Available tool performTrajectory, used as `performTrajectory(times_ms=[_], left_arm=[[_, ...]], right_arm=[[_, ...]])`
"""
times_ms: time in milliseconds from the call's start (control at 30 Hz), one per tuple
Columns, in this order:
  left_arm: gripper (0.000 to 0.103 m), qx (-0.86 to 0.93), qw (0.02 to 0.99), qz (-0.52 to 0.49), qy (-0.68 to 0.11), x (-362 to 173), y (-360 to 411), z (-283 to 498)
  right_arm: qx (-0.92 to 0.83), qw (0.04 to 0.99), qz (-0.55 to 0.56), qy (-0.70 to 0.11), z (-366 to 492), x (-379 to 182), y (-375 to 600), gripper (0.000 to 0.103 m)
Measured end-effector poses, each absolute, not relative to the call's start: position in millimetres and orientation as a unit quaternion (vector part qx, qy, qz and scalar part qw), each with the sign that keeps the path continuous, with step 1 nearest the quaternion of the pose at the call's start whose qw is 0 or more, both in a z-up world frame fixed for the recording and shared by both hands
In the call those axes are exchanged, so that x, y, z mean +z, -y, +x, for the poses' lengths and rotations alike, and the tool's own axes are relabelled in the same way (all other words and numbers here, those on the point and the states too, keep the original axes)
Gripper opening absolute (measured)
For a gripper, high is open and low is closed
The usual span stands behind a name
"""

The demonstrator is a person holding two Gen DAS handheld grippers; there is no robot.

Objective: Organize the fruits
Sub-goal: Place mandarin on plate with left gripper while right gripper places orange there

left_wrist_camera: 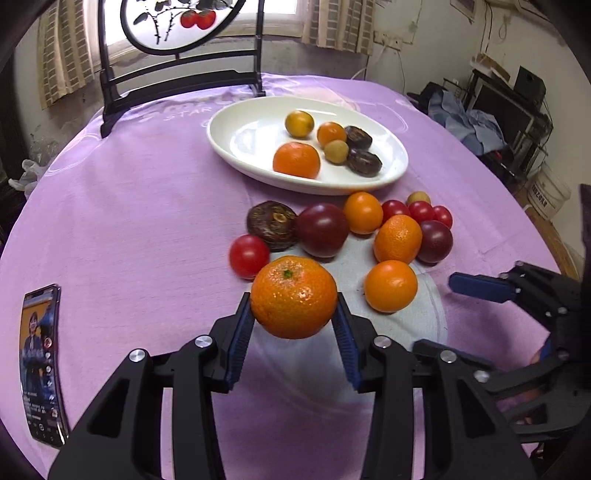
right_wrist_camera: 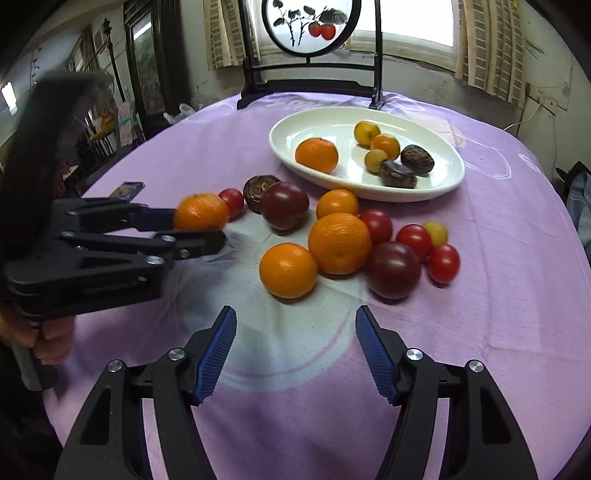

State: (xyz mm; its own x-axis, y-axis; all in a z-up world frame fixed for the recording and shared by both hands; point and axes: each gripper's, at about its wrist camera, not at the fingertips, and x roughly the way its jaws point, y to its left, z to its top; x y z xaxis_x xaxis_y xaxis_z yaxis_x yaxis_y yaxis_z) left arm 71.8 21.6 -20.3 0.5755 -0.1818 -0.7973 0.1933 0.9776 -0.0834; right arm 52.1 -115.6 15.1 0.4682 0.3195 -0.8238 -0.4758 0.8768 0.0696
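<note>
My left gripper (left_wrist_camera: 294, 321) is shut on a mandarin orange (left_wrist_camera: 293, 297) and holds it just above the cloth; the same orange (right_wrist_camera: 201, 212) shows in the right wrist view. A white oval plate (left_wrist_camera: 236, 127) holds several fruits: a mandarin (left_wrist_camera: 296, 159), small yellow and orange fruits and two dark brown ones. Between plate and grippers lies a pile of loose fruit (left_wrist_camera: 397, 238): oranges, dark plums, red cherry tomatoes. My right gripper (right_wrist_camera: 295, 350) is open and empty, low over the cloth in front of an orange (right_wrist_camera: 288, 270).
A purple cloth (left_wrist_camera: 147, 221) covers the round table. A phone (left_wrist_camera: 40, 363) lies at the left near the table edge. A black stand with a round painted screen (left_wrist_camera: 177, 22) stands behind the plate. Room clutter lies beyond the table's right edge.
</note>
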Motion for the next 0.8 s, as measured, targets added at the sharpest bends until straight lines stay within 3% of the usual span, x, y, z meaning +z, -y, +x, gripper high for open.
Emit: performTrajectory(times_ms=[200, 333, 467, 800], left_arm=[[0.042, -0.104, 0.889, -0.007, -0.446, -18, -34, 66], [0.042, -0.103, 0.889, -0.010, -0.446, -18, -38, 66], [0.042, -0.097, 0.890, -0.008, -0.446, -16, -42, 69], [0.042, -0.098, 0.901, 0.019, -0.421, 19, -29, 109]], right_arm=[[0.216, 0.843, -0.079, -0.486, 72, 4, 95, 0.057], [0.200, 0.845, -0.083, -0.489, 79, 2, 83, 0.040], [0.200, 0.844, -0.078, -0.491, 78, 7, 87, 0.040], [0.190, 0.891, -0.052, -0.409, 92, 64, 130, 0.040]])
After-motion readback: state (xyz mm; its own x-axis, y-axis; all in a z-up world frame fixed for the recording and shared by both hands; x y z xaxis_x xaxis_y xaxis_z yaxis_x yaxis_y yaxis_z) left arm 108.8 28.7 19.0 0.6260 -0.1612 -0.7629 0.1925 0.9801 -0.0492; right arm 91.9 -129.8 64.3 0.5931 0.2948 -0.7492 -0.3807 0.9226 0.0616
